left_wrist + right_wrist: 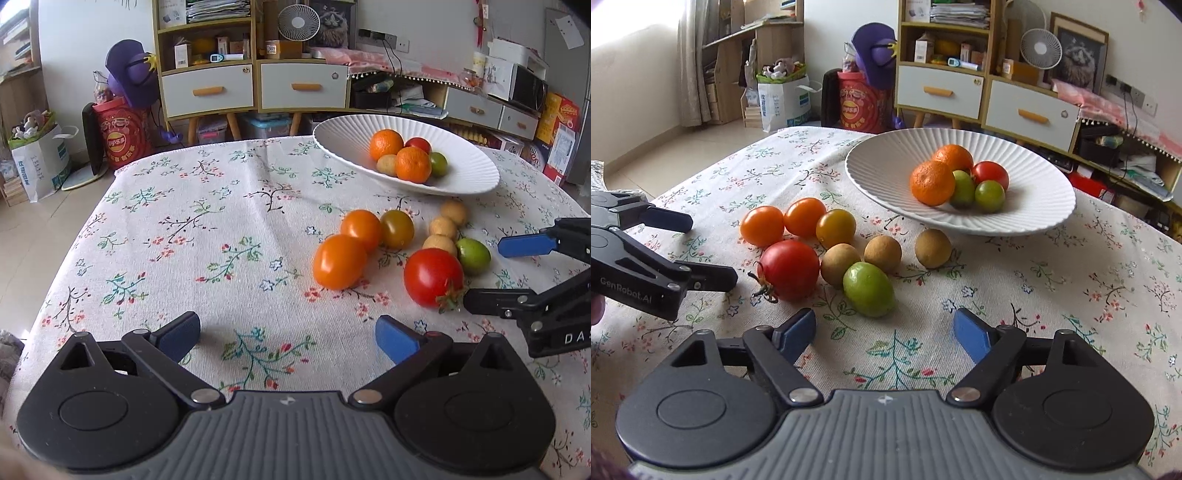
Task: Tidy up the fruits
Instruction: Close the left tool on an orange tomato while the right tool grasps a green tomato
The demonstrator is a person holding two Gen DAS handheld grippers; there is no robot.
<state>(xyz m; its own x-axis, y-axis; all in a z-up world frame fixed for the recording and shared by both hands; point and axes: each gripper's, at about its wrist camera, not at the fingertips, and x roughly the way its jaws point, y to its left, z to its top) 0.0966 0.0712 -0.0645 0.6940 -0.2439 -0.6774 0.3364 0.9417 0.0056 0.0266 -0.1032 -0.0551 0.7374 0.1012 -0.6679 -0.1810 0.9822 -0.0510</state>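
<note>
The left gripper (287,336) hangs over bare floral tablecloth (207,229) with its jaws wide apart and nothing between them. To its right, loose fruit lies in a cluster on the cloth: two orange tomatoes (761,225), touching each other, then a yellow-green tomato (835,228) beside them. In front of these sits a red tomato (788,269) with its stem pointing toward the left gripper. Next come three brown longans (882,253), two close together and one apart nearer the plate, and a green fruit (868,289) just in front of the pair. The right gripper (884,334) stands just short of the green fruit, jaws spread fairly wide, holding nothing. Behind the cluster, the white ribbed plate (886,166) holds two tangerines (931,182), a red tomato and small green fruits.
</note>
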